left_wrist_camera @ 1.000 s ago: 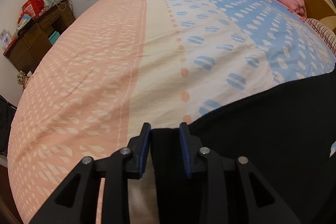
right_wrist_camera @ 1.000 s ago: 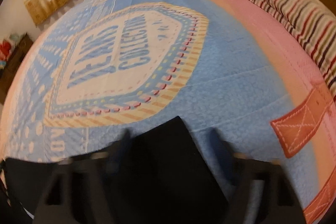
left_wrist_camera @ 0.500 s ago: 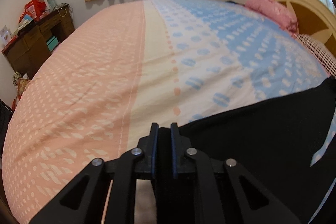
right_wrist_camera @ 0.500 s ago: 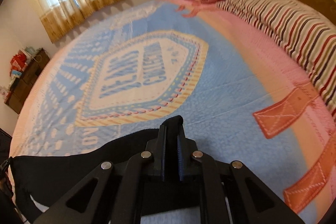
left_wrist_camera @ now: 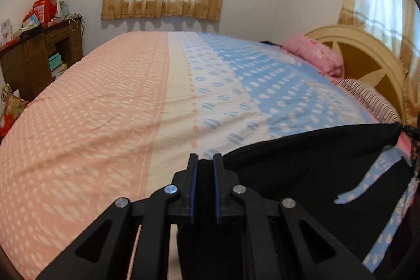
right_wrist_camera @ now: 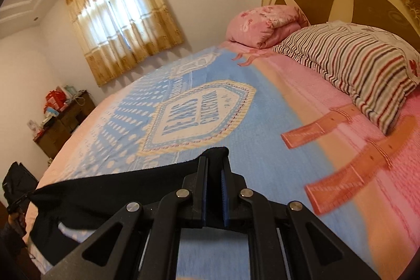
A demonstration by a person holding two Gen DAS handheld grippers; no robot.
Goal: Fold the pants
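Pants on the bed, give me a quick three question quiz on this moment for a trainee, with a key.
1. True or false: both grippers are shut on the pants.
2. Which pillow lies nearer the right gripper: A) pink pillow B) striped pillow?
3. In the left wrist view, on which side of the left gripper does the black cloth stretch?

Key:
1. True: black cloth is pinched between the pads of each.
2. B.
3. To its right, held taut above the bedspread.
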